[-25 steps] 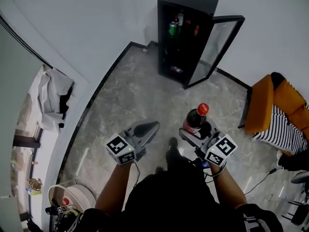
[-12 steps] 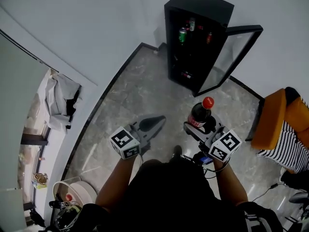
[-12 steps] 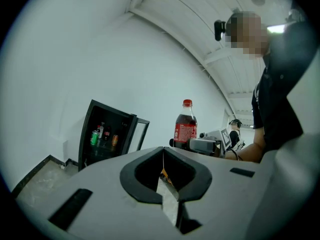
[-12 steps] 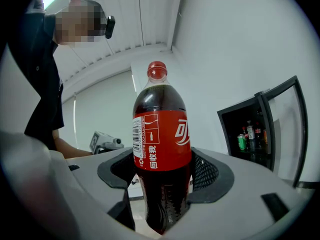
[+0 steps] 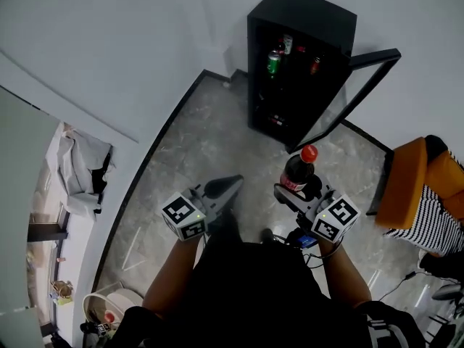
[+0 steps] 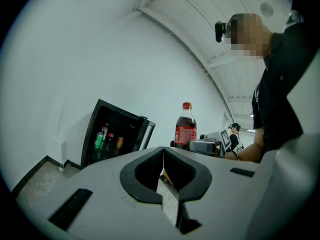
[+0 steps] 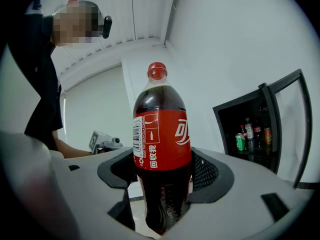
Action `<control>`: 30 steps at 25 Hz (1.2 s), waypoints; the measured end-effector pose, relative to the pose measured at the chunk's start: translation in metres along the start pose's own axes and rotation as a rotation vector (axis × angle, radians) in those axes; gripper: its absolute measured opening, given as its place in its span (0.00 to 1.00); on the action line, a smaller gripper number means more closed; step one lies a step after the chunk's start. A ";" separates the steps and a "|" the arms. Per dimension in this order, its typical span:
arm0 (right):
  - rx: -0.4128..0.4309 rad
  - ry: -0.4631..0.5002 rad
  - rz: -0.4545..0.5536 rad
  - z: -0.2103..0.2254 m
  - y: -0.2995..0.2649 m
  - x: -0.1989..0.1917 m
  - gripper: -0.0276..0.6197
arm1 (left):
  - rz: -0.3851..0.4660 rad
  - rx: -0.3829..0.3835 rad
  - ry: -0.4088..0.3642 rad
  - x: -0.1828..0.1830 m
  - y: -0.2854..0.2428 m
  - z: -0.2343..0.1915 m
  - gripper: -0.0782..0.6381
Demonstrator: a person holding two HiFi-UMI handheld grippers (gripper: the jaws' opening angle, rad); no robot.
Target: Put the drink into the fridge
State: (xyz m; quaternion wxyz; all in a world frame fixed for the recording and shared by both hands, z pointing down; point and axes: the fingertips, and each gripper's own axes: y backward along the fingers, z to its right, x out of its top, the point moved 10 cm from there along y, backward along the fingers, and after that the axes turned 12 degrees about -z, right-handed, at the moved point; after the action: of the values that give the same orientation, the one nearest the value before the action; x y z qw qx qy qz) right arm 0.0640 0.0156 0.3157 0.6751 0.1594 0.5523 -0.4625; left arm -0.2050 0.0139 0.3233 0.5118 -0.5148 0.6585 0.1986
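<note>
The cola bottle (image 7: pixel 161 149) is sitting upright between the jaws of the right gripper (image 5: pixel 298 193), pinched at the lower body just under the red label, red cap on top. It is hanging over the marble floor (image 5: pixel 210 143), well apart from the fridge (image 5: pixel 312 20) and roughly facing the fridge's open front.

The left gripper (image 5: pixel 232 185) is carrying nothing; its jaws are pressed together at the tips and pointing the same way, just beside the right one.

Step in hand, as I judge it: carrying the drink toward the fridge, with pickup done and placing not yet started. The glass door (image 5: pixel 353 93) is standing swung out to the right, so no opening move is looking necessary. The next move is calling for closing the gap to the cabinet, keeping the bottle vertical, lining it up with a free spot on a shelf, setting its base down flat, then spreading the jaws. The risk is clipping the door edge or knocking the drinks already inside.

In the fridge, the upper shelf is holding a green can (image 5: pixel 273 62), a couple of small bottles behind it and an orange-brown can (image 5: pixel 315 65) to the right. A lower shelf is showing something reddish (image 5: pixel 274 120), too small to name. The rest of the interior is too dark to read.
</note>
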 end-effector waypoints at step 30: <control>-0.406 0.019 0.015 0.120 -0.172 0.054 0.55 | -0.188 -0.323 -0.023 0.076 -0.111 -0.255 0.12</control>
State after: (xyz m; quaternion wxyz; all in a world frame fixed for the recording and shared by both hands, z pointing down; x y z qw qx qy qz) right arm -0.0040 -0.1856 0.3593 0.6915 0.0286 0.6394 -0.3351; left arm -0.2231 -0.2666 0.3869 0.4464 -0.6472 0.5612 0.2588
